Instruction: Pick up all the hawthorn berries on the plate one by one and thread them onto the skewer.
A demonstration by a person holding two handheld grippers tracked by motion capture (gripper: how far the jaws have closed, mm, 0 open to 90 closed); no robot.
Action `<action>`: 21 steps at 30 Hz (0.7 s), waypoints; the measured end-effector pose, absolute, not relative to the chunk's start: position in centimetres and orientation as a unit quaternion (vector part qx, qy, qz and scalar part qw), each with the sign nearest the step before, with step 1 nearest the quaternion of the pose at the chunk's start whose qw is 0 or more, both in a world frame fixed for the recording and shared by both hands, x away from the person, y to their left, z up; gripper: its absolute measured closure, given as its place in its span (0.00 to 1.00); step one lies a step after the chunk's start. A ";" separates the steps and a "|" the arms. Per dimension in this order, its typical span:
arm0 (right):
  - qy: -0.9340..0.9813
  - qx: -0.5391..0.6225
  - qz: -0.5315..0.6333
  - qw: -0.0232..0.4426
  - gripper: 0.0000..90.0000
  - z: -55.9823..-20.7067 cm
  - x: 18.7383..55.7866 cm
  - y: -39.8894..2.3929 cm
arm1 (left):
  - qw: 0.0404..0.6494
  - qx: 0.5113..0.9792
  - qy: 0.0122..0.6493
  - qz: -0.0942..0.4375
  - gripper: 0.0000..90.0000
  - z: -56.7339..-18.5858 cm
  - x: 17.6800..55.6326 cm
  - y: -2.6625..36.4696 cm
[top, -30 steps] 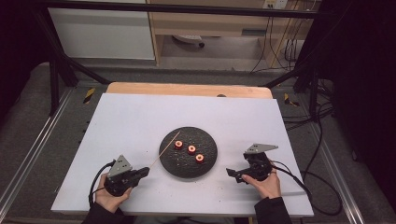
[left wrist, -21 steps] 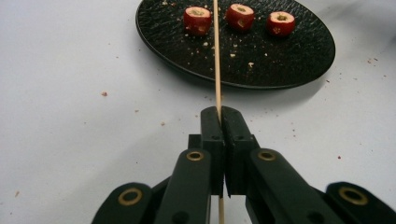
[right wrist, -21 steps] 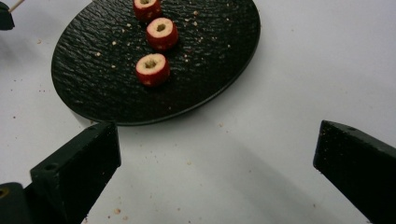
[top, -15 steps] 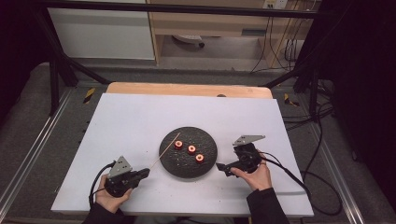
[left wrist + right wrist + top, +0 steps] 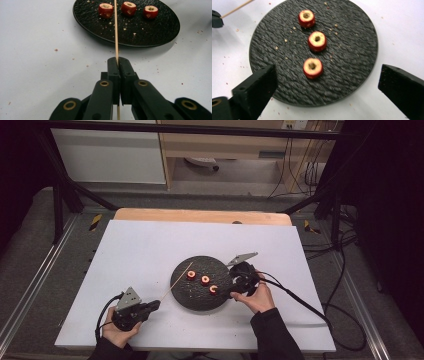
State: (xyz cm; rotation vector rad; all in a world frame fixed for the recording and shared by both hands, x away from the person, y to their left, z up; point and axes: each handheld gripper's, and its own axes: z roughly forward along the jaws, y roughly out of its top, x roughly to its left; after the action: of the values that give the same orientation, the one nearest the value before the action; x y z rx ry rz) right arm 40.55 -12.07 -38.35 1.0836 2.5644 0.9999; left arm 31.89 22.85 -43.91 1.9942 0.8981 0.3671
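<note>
A round black plate [image 5: 200, 306] carries three red cored fruits in a row [image 5: 191, 275] [image 5: 205, 280] [image 5: 213, 289]. My left gripper [image 5: 155, 306] rests on the table at the front left, shut on a thin wooden skewer [image 5: 116, 30]. The skewer's far end reaches over the plate rim [image 5: 140, 32], beside one fruit [image 5: 105, 10]. My right gripper [image 5: 328, 71] hovers over the plate's right side, open wide. Its jaws have just been closing a little. The nearest fruit [image 5: 312, 68] lies under the gap between them, untouched.
The white table top [image 5: 140, 250] has a wooden strip [image 5: 200, 215] along its far edge. Crumbs dot the plate and the table. The right gripper's cable [image 5: 300, 300] trails off to the right. Metal frame rails flank the table.
My right gripper has moved left and away from me, from the table beside the plate to over the plate's right edge. The left gripper and skewer have kept still.
</note>
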 end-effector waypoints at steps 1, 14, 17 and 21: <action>0.864 0.364 0.336 0.090 0.07 -38.4 40.8 -11.8 | 0.447 0.804 0.363 0.149 0.98 -43.9 31.9 22.9; 0.895 0.360 0.258 0.050 0.30 -39.3 42.6 -8.6 | 0.447 0.805 0.359 0.150 0.98 -43.9 31.8 22.8; 0.897 0.365 0.247 0.037 0.35 -39.5 43.0 -8.2 | 0.447 0.805 0.360 0.150 0.98 -43.9 31.8 22.8; 0.892 0.381 0.241 0.026 0.44 -39.9 43.5 -8.1 | 0.446 0.806 0.359 0.151 0.98 -43.9 31.8 22.7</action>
State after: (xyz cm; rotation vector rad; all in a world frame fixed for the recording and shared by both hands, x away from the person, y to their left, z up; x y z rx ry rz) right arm 43.50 -8.09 -39.86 1.1786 2.7580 0.7447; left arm 31.82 22.74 -43.89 1.9961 0.8882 0.3750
